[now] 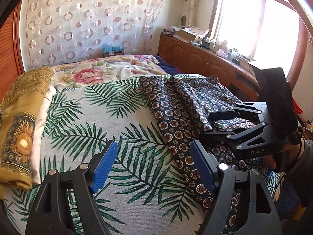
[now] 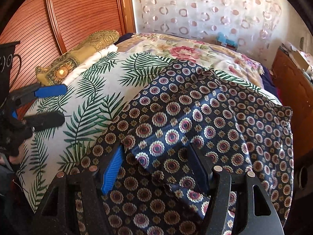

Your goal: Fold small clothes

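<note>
A dark navy garment printed with round medallions lies rumpled on the right half of the palm-leaf bedsheet. My left gripper hangs open over the bare sheet, and its right blue pad reaches the garment's near edge. In the right wrist view the garment fills the middle. My right gripper stands open just above it, with a raised fold of the cloth between the fingers but not pinched. The right gripper also shows low over the cloth in the left wrist view. The left gripper appears open at the left edge.
A folded yellow sunflower cloth on white fabric lies at the sheet's left side. A floral quilt covers the far bed. A wooden cabinet with clutter runs under the window, to the right. Slatted wooden doors stand behind the bed.
</note>
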`<action>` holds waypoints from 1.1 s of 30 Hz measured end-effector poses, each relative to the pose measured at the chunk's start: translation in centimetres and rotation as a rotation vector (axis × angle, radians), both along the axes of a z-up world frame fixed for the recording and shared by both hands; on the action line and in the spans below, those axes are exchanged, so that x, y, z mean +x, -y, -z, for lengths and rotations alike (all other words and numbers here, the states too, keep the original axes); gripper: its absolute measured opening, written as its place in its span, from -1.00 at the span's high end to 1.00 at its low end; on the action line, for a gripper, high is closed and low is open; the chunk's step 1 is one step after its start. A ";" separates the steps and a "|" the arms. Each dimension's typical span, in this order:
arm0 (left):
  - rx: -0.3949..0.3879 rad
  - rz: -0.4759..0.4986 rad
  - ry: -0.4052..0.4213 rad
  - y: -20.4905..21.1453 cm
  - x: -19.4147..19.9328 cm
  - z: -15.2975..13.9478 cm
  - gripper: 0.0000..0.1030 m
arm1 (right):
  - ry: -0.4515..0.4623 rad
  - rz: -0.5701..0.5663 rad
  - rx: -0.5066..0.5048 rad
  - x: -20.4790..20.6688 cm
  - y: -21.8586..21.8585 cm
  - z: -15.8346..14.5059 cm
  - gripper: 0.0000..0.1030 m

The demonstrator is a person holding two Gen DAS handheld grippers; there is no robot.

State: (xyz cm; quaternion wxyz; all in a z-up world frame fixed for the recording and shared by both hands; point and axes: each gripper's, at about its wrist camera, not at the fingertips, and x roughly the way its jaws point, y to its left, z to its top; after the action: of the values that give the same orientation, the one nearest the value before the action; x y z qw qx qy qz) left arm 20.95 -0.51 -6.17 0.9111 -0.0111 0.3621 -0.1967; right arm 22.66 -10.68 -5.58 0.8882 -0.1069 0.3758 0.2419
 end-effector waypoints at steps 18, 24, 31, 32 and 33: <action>-0.011 0.016 -0.005 0.5 -0.1 0.2 -0.51 | 0.025 -0.046 0.056 0.6 0.5 -0.5 0.95; -0.017 0.022 -0.006 0.6 -0.1 0.2 -0.51 | 0.140 0.099 0.058 3.1 6.3 -5.6 0.96; -0.008 0.033 -0.010 1.1 0.1 0.5 -0.51 | 0.089 0.334 -0.016 10.0 13.7 -5.2 0.90; -0.005 0.034 -0.011 1.2 0.1 0.5 -0.51 | 0.063 0.342 -0.017 10.9 14.4 -4.6 0.81; -0.004 0.034 -0.012 1.2 0.1 0.5 -0.51 | 0.044 0.348 -0.010 11.3 14.9 -4.2 0.73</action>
State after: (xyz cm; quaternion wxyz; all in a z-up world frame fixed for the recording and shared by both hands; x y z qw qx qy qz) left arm 21.08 -1.74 -6.70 0.9054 -0.0079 0.3673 -0.2130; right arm 33.96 -25.55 -1.34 0.9241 -0.0501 0.3702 0.0800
